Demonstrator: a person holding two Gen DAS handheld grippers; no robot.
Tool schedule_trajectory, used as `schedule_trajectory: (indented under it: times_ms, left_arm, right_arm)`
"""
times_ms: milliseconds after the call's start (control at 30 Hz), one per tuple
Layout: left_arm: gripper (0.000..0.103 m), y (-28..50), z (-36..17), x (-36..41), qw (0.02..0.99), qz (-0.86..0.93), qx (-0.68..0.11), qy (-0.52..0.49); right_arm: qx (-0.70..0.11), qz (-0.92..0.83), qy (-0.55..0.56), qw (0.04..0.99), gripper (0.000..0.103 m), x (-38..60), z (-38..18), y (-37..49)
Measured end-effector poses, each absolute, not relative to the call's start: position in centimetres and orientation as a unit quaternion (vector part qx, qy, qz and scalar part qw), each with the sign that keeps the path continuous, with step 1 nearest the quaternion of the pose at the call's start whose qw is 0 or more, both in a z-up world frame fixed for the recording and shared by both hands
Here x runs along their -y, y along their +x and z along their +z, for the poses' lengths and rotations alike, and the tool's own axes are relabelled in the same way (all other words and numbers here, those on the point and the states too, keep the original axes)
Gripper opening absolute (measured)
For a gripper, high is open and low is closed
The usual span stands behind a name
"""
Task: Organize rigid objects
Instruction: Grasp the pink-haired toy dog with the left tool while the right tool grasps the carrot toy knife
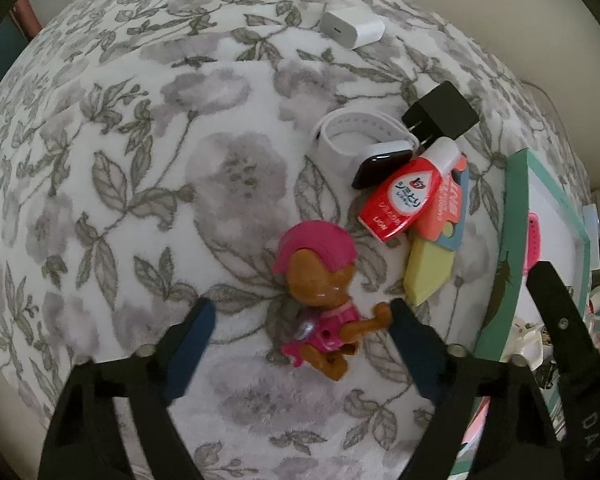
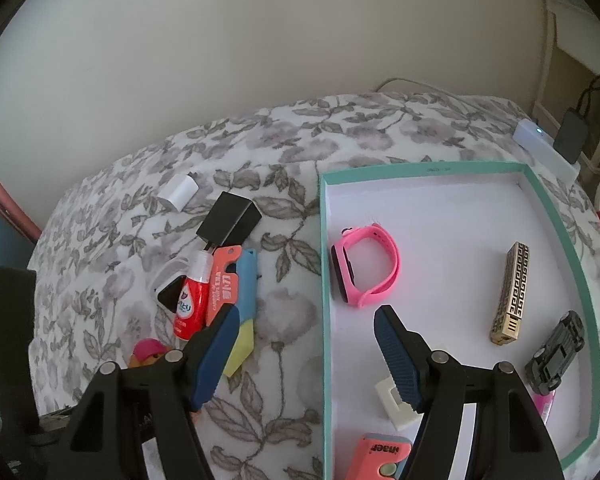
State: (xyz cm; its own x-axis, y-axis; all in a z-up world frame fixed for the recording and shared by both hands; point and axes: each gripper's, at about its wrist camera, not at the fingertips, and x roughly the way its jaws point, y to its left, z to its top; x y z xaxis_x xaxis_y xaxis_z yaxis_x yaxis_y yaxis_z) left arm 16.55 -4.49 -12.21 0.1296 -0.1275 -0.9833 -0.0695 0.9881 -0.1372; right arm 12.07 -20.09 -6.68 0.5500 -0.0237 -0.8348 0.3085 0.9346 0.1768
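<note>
Floral blanket (image 1: 140, 160) covers the surface where the loose things lie. The left gripper (image 1: 302, 320) points down with its jaws spread around a toy figure (image 1: 320, 296) with pink hair; the right pad (image 1: 406, 332) is at the figure's outstretched arm, the left pad clear of it. Beyond lie a red bottle (image 1: 396, 200), white watch (image 1: 356, 140), black charger (image 1: 440, 116) and white charger (image 1: 352, 28). The right gripper (image 2: 306, 324) hangs empty, jaws apart, over the rim of the teal box (image 2: 325, 280), which holds a pink watch (image 2: 366, 266), patterned bar (image 2: 510, 292) and toy car (image 2: 556, 352).
</note>
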Motion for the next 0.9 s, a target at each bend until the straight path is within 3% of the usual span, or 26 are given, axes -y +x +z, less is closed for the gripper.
schedule_trajectory:
  times_ms: [300,733,900]
  left_arm:
    - [0.053,16.9,-11.5,4.7,0.749,-0.042,-0.656,-0.086]
    - [0.053,18.5,-11.2,-0.1,0.761,0.010,-0.633,-0.140]
    - [0.053,18.8,-11.2,-1.2,0.770,0.043,-0.620,-0.146]
  right_arm:
    - [-0.464,-0.079,0.138,0.872,0.073,19.5,-6.3,13.1]
    - [-0.476,-0.052,0.129,0.869,0.073,17.9,-7.2,15.0]
    - [-0.483,-0.039,0.111,0.868,0.065,16.8,-7.6,15.8]
